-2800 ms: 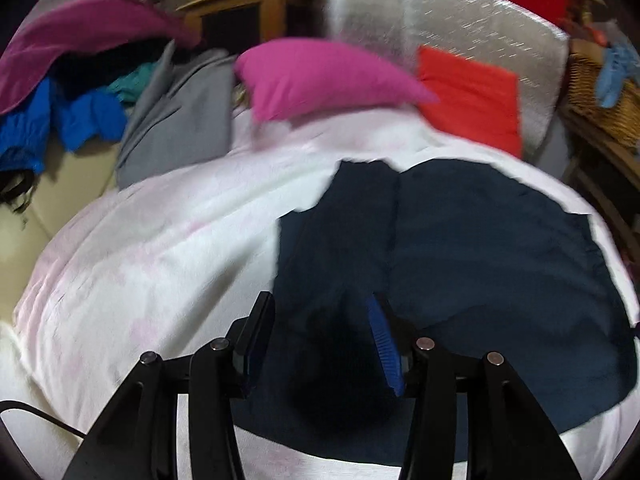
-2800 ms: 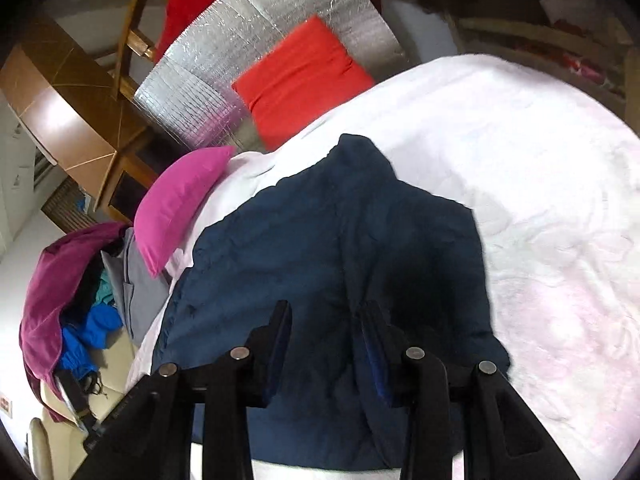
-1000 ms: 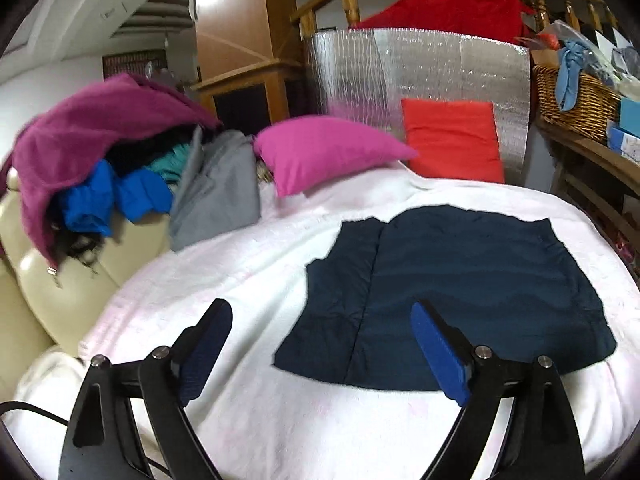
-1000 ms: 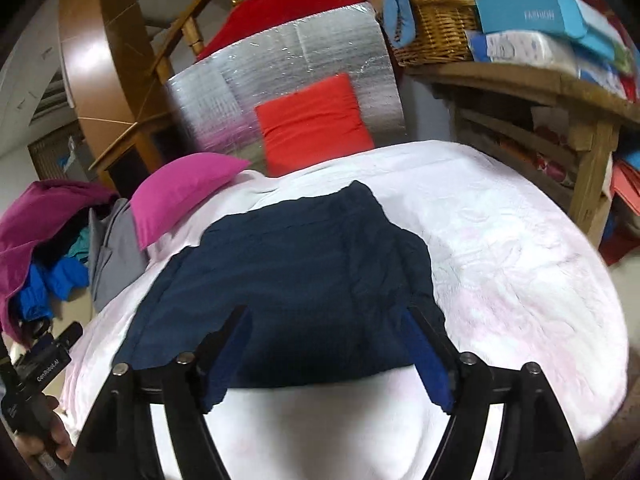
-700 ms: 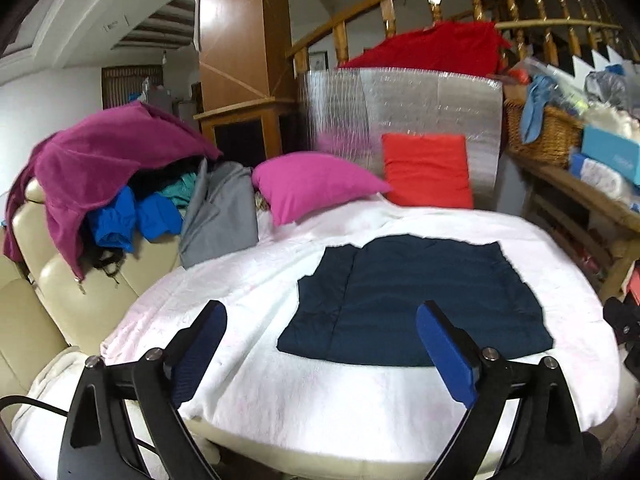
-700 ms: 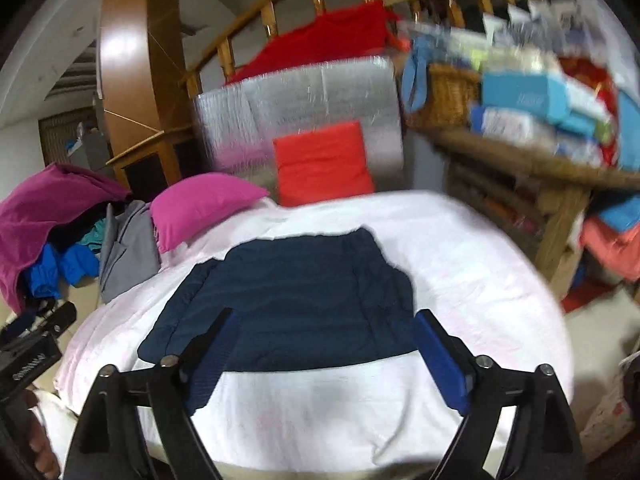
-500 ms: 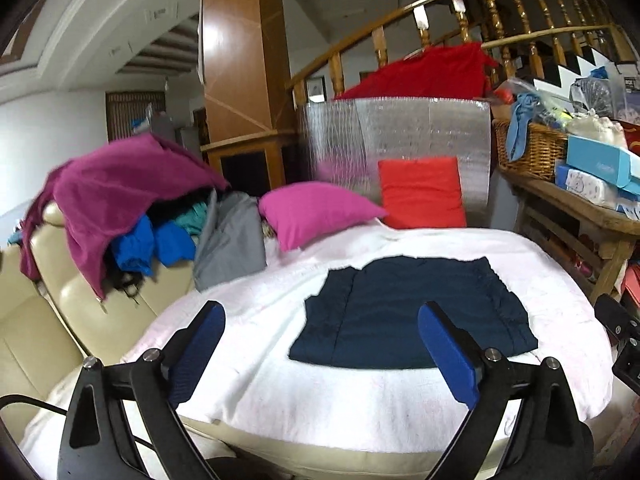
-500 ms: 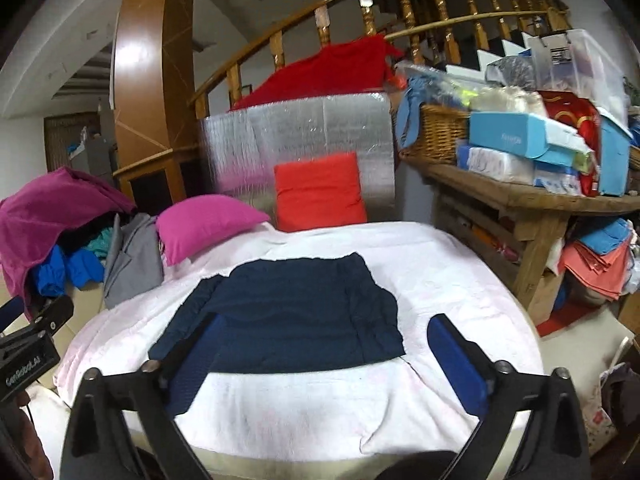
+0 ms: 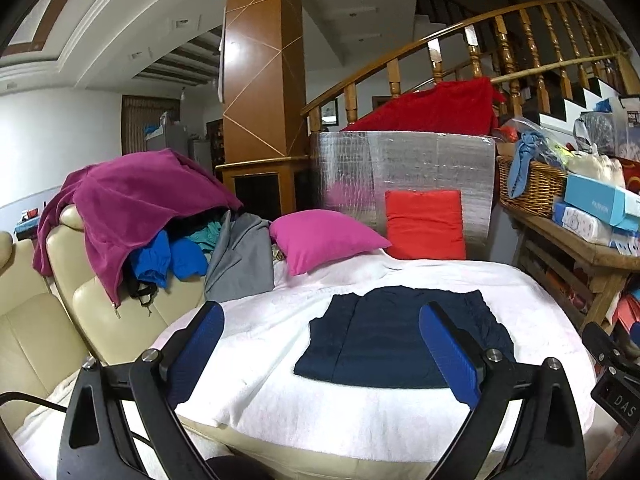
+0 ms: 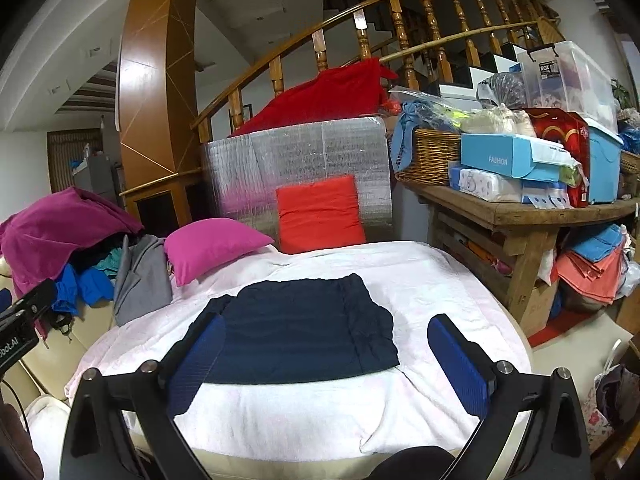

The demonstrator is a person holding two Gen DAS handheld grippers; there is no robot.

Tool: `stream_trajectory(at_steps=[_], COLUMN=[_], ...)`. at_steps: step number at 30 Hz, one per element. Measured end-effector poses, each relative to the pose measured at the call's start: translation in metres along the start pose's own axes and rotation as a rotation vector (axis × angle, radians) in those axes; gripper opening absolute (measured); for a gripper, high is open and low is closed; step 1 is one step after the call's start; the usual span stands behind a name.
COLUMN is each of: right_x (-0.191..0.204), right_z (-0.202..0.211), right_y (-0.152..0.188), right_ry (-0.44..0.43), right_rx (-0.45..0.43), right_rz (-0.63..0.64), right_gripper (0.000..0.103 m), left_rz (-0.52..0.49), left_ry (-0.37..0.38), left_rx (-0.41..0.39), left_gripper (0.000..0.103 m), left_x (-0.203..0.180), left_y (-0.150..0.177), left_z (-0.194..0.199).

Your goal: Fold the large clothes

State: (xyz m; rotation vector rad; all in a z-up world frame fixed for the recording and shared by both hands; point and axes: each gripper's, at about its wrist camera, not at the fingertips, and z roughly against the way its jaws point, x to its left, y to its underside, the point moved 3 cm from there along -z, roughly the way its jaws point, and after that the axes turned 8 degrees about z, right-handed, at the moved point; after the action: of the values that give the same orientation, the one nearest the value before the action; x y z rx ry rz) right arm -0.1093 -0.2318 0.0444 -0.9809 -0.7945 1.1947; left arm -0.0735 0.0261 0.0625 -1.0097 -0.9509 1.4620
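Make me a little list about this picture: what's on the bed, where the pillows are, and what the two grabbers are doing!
garment: navy garment, folded flat into a rough rectangle
resting on: white blanket
pillows: pink pillow and red pillow beyond the garment, the red one leaning on a silver foil panel
clothes pile: magenta, blue and grey clothes heaped on the cream sofa
left gripper: open, holding nothing
right gripper: open, holding nothing
fold: looks finished, nothing touching the garment

"FASHION" in white on light blue cardboard box (image 10: 498,158) on the wooden shelf, "ROX" label on clear plastic storage bin (image 10: 549,69), partial "bot.AI" on black gripper body (image 10: 14,338) at left edge
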Motion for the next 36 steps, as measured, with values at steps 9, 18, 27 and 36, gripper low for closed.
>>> stream_trajectory(at_steps=[9, 18, 27, 36], right_x=[0.011, 0.011, 0.01, 0.009], right_z=[-0.002, -0.004, -0.007, -0.009], right_y=[0.005, 0.007, 0.011, 0.013], right_ry=[-0.011, -0.011, -0.012, -0.011], right_rx=[0.009, 0.016, 0.021, 0.025], right_rz=[0.023, 0.017, 0.006, 0.001], right_gripper=[0.102, 0.102, 0.102, 0.102], left_rz=[-0.02, -0.032, -0.042, -0.043], left_ry=[0.002, 0.012, 0.018, 0.017], left_rx=[-0.008, 0.0, 0.008, 0.011], left_gripper=[0.098, 0.098, 0.098, 0.098], left_x=[-0.002, -0.005, -0.007, -0.009], left_y=[0.003, 0.004, 0.006, 0.006], left_z=[0.004, 0.004, 0.003, 0.003])
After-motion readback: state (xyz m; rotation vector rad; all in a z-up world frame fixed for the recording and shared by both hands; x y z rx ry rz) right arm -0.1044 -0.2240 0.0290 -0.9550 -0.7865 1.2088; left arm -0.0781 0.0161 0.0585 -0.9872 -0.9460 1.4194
